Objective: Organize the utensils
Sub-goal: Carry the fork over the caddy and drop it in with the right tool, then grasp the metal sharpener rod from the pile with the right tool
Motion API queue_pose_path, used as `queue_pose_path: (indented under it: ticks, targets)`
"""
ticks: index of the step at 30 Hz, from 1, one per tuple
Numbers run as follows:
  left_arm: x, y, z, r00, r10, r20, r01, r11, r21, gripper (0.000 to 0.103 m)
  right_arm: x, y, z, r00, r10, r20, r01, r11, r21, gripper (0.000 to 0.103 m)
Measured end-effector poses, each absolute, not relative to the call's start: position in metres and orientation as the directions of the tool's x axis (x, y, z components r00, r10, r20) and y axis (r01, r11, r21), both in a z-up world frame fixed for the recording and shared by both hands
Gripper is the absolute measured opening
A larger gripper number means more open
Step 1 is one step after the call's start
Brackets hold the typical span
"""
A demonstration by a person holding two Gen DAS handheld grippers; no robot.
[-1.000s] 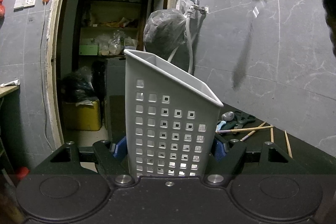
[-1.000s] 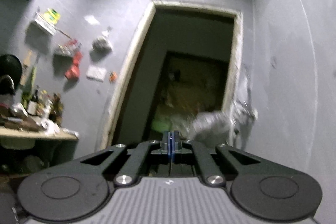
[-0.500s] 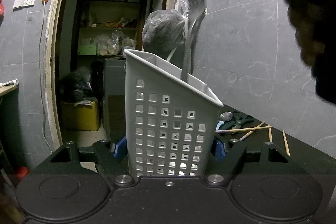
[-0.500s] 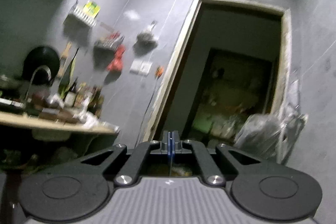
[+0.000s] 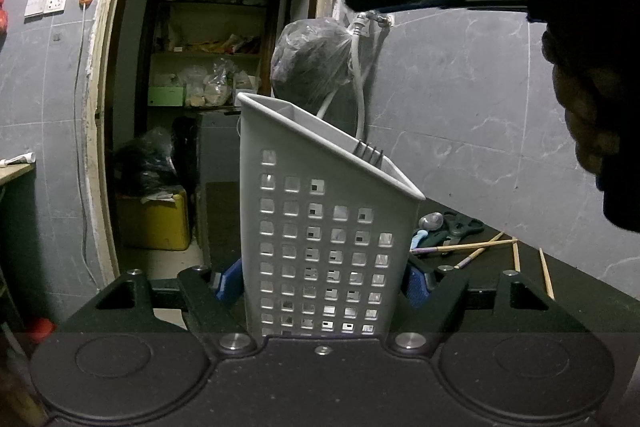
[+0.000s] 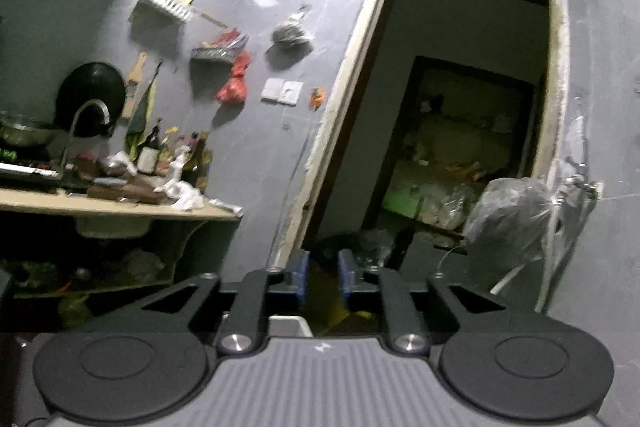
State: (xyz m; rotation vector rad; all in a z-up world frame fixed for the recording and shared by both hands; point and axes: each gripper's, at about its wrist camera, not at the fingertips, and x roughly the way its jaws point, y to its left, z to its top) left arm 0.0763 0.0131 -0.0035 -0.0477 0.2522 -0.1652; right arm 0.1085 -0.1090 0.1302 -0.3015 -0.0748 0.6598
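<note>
Fork now tines-up inside perforated grey plastic holder.

A doorway opens onto cluttered shelves and a yellow box. A plastic-wrapped bundle hangs beside a wall tap. A wok hangs above the crowded counter.

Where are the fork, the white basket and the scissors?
fork (image 5: pixel 370 151), left wrist view, tines poking above the rim.
white basket (image 5: pixel 320 247), left wrist view, perforated front wall.
scissors (image 5: pixel 460 227), left wrist view, dark handles.
</note>
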Motion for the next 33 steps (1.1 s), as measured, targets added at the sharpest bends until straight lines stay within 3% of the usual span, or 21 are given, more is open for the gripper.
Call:
queue_pose_path:
  ticks: [1,3,4,6,8,12,18,28,33]
  targets:
    - [0.076,0.013,-0.004,0.955,-0.169,-0.244,0.157,0.985,-0.068,0.077,0.109,-0.114,0.132,0.797,0.603,-0.014,-0.581,0.761,-0.29,0.032]
    - [0.076,0.013,-0.003,0.955,-0.166,-0.244,0.154,0.986,-0.067,0.077,0.113,-0.125,0.136,0.817,0.576,0.006,-0.552,0.787,-0.277,0.052]
    - [0.077,0.013,-0.003,0.956,-0.164,-0.244,0.152,0.986,-0.067,0.077,0.115,-0.131,0.137,0.831,0.555,0.017,-0.531,0.803,-0.272,0.057]
    - [0.077,0.013,-0.004,0.957,-0.159,-0.244,0.147,0.987,-0.067,0.077,0.122,-0.142,0.138,0.858,0.513,0.026,-0.489,0.831,-0.264,0.079]
    - [0.077,0.013,-0.004,0.957,-0.156,-0.243,0.144,0.987,-0.067,0.077,0.132,-0.156,0.136,0.886,0.464,0.024,-0.446,0.863,-0.237,0.09]
    - [0.076,0.012,-0.005,0.957,-0.157,-0.243,0.145,0.987,-0.067,0.077,0.17,-0.191,0.127,0.914,0.403,-0.052,-0.407,0.906,-0.118,0.103]
    - [0.076,0.011,-0.005,0.957,-0.157,-0.242,0.145,0.987,-0.067,0.077,0.236,-0.24,0.094,0.897,0.388,-0.213,-0.375,0.922,0.099,0.103]
    - [0.077,0.01,-0.005,0.958,-0.157,-0.242,0.144,0.987,-0.068,0.077,0.28,-0.257,0.043,0.836,0.385,-0.391,-0.316,0.921,0.23,0.103]
    - [0.076,0.011,-0.005,0.958,-0.156,-0.241,0.144,0.987,-0.068,0.077,0.287,-0.236,0.024,0.799,0.411,-0.44,-0.346,0.911,0.223,0.103]
